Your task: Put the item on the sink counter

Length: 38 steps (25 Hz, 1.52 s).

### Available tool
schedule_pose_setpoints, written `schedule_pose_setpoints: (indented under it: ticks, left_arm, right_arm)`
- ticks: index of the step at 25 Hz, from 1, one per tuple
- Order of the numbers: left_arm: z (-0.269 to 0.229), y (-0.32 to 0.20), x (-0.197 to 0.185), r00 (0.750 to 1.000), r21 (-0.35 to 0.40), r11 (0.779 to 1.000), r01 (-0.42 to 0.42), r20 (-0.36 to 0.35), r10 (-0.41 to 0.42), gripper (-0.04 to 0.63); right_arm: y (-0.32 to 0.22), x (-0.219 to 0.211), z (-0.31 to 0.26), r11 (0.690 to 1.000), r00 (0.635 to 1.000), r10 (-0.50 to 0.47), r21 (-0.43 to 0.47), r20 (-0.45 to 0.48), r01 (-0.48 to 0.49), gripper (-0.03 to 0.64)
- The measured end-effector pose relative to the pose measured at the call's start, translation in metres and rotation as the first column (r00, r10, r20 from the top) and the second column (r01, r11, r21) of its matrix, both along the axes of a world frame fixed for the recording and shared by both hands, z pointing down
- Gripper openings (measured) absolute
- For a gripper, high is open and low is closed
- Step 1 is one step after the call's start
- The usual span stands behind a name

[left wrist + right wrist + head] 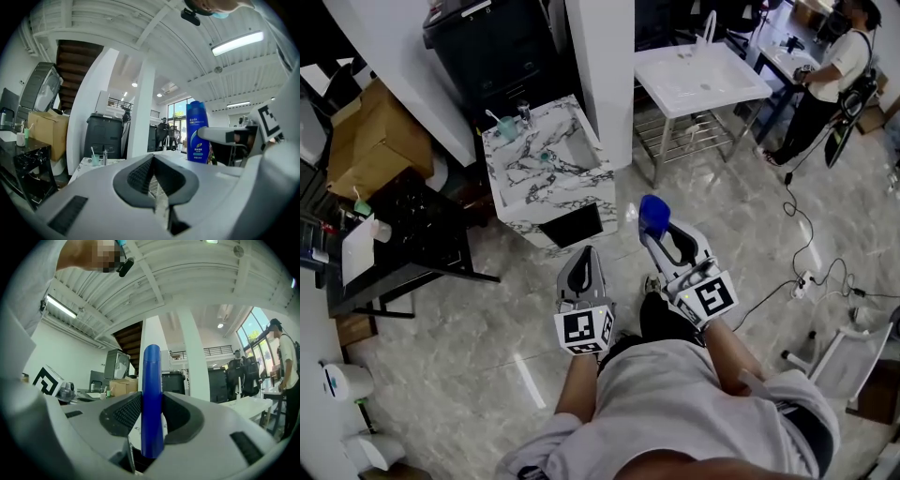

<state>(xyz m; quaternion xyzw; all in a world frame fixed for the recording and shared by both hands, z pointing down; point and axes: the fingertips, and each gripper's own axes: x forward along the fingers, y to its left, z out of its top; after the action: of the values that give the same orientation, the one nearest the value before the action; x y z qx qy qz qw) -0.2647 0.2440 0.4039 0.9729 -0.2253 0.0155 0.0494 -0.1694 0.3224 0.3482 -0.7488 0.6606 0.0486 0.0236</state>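
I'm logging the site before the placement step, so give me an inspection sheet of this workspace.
Surface: marbled sink counter, top mostly bare beside its basin.
Job's things: blue bottle upright in the right gripper, away from the counter.
Clutter: toothbrush cup by the counter's tap; items on black cart at left.
Grippers: left gripper shut, empty; right shut on the bottle.
Cables: cable and power strip on floor at right.
Surroundings: white sink table, cardboard box, black bin, person far right.

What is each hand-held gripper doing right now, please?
Left hand-held gripper: closed, empty.
Right hand-held gripper: closed on the blue bottle.
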Motion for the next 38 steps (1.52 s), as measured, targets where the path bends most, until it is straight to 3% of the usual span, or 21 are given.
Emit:
schedule_pose_setpoints:
  ticks: [7,13,20,29,38]
  left_arm:
    - [-0.009,-0.045,0.061,1.000,0.017,1.000,0.002,0.002,-0.002,0.009]
    - [-0.018,-0.064,0.140,1.000,0.025,0.999,-0.021,0.009,0.021,0.009]
    - [-0.008,-0.074,0.201,0.999,0.007,1.000,-0.022,0.050,0.021,0.009]
    - [0.015,-0.113,0.227,0.995,-0.035,0.999,0.023,0.100,-0.019,0.009]
    - [0.034,-0.193,0.239,0.993,-0.075,0.993,0.086,0.089,-0.079,0.009]
  right_arm:
    - [-0.045,0.057,-0.008,0.999,1.000,-0.024,0.024,-0.012,0.024,0.138]
    - [-0.062,0.131,-0.016,0.999,1.000,-0.025,0.029,-0.013,0.026,0.138]
    - [-0.074,0.200,-0.007,0.997,0.998,-0.062,0.041,0.011,0.061,0.138]
    - [-0.114,0.231,0.020,0.992,0.990,-0.126,0.000,0.057,0.126,0.138]
    - [-0.194,0.246,0.033,0.979,0.979,-0.199,-0.044,0.037,0.200,0.138]
